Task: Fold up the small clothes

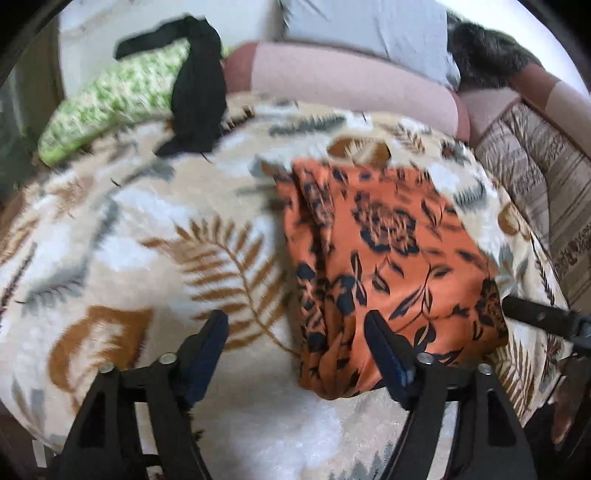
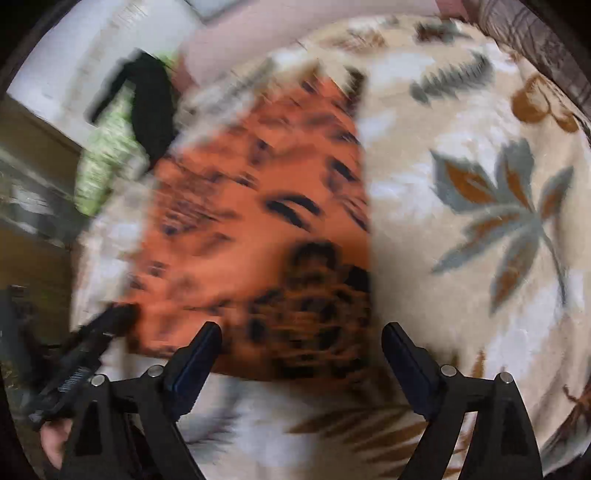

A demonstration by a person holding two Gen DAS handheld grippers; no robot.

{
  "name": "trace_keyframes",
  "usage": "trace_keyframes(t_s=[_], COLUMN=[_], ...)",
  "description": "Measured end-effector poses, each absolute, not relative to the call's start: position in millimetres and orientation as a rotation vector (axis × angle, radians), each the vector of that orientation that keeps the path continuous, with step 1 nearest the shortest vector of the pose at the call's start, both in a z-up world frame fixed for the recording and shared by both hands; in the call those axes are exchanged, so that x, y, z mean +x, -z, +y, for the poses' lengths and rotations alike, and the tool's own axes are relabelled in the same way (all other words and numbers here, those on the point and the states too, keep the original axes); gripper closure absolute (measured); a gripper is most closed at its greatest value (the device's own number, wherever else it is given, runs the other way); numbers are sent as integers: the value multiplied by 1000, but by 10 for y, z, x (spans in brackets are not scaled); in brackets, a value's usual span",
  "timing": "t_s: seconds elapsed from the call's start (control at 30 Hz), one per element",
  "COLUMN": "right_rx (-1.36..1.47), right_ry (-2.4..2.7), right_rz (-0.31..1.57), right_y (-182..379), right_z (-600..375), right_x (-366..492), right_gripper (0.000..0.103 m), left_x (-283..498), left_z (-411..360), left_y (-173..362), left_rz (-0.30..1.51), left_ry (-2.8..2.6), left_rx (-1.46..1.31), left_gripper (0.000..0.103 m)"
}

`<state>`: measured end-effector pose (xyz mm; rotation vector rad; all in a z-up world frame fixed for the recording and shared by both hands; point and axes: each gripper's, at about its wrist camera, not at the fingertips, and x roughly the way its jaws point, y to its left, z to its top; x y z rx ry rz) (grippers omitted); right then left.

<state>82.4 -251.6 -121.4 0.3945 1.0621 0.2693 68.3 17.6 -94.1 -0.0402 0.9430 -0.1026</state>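
An orange garment with a dark floral print lies folded on a leaf-patterned blanket. My left gripper is open and empty, its right finger over the garment's near left edge. The right gripper's finger shows at the garment's right corner. In the blurred right wrist view the garment lies ahead, and my right gripper is open just over its near edge. The left gripper's finger touches the garment's near left corner there.
A green-and-white patterned cloth with a black garment draped over it lies at the blanket's far left. A pink cushion, a white pillow and a dark furry thing lie behind. A striped cover runs along the right.
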Motion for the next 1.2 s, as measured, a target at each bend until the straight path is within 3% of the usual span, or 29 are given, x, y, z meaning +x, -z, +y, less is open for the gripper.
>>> trace_keyframes(t_s=[0.13,0.23,0.33,0.53,1.2], right_rx=[300,287,256,219,248], right_ry=[-274,-324,-220,-244,-200], right_rz=[914,942,1118,997,1028], right_y=[819,945,1361,1133,1227], right_z=[-2309,-2156,-2147,-2076,-2129], right_x=[792,942,1076,810,683], right_gripper=[13,12,12,12,12], left_x=[602,572,535,478,364], left_z=[209,240,284,269,163], left_y=[795,740,698,627,480], left_rz=[921,907,907,877,835], left_ry=[104,94,86,97,141], left_rx=[-55,-51,-62,-68,-47], left_gripper=[24,24,24,22,22])
